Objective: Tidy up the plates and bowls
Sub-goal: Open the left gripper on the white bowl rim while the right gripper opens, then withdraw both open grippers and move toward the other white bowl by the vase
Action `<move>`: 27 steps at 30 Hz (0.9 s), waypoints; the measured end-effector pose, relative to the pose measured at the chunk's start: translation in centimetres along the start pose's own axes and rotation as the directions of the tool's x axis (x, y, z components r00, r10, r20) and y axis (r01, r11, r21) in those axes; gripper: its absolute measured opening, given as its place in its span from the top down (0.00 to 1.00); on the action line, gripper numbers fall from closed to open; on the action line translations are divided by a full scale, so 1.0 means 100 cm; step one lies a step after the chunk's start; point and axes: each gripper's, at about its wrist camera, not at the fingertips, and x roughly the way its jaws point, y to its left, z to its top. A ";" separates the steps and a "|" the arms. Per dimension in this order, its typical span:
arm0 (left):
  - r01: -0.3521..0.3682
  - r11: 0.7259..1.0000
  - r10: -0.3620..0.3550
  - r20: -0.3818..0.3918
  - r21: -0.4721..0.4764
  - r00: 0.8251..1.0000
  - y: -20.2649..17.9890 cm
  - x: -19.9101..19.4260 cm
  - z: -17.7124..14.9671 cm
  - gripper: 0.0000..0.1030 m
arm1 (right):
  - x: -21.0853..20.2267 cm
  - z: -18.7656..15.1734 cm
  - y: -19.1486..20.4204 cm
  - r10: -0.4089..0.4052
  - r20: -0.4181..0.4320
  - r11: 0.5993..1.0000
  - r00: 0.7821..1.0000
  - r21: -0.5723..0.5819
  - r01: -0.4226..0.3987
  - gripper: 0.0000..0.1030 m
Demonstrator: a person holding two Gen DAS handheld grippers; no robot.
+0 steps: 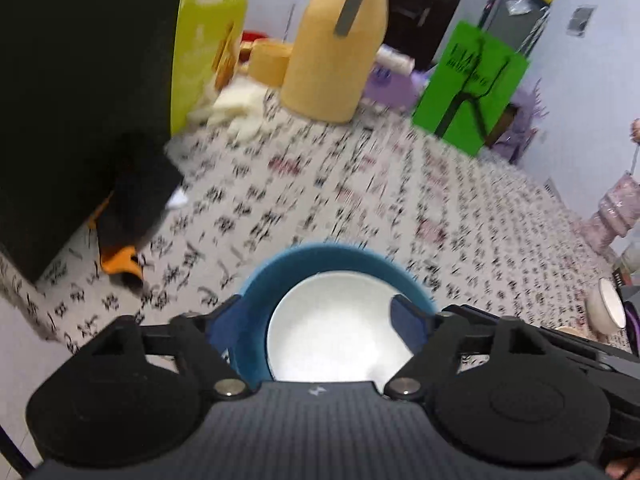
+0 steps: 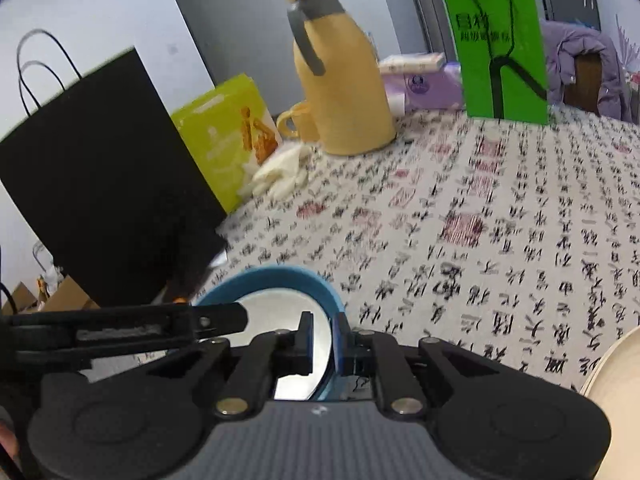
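Blue bowl (image 2: 280, 280) on the worktop (image 2: 480, 240), rim pinched between shut right fingers (image 2: 322, 344); left fingers (image 1: 320, 324) spread wide around it, gripping nothing. Could tilt or slip from one-sided grip if lifted. One blue bowl, one pale bowl (image 1: 606, 310) far right, one yellow flask (image 2: 344, 88) beyond.

A bowl (image 1: 320, 268) sits at the near edge of the table (image 1: 400, 200); far behind it stands a thermos jug (image 1: 336, 48), a paper bag (image 1: 80, 80) left, a mug (image 2: 298, 120) beside the jug
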 end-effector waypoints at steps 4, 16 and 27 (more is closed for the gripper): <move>0.001 1.000 -0.002 0.080 0.020 0.997 -0.002 -0.015 -0.002 0.05 | -0.011 -0.003 -0.008 0.004 0.051 1.000 0.999 0.007 -0.004 0.88; -0.095 0.992 0.062 0.332 0.085 0.941 -0.004 -0.034 -0.029 0.00 | -0.054 -0.028 -0.019 -0.036 0.287 0.994 0.957 -0.084 0.063 0.00; -0.110 0.989 0.055 0.457 0.095 0.888 -0.018 -0.052 -0.054 0.00 | -0.092 -0.052 -0.027 -0.071 0.416 0.985 0.906 -0.111 0.129 0.00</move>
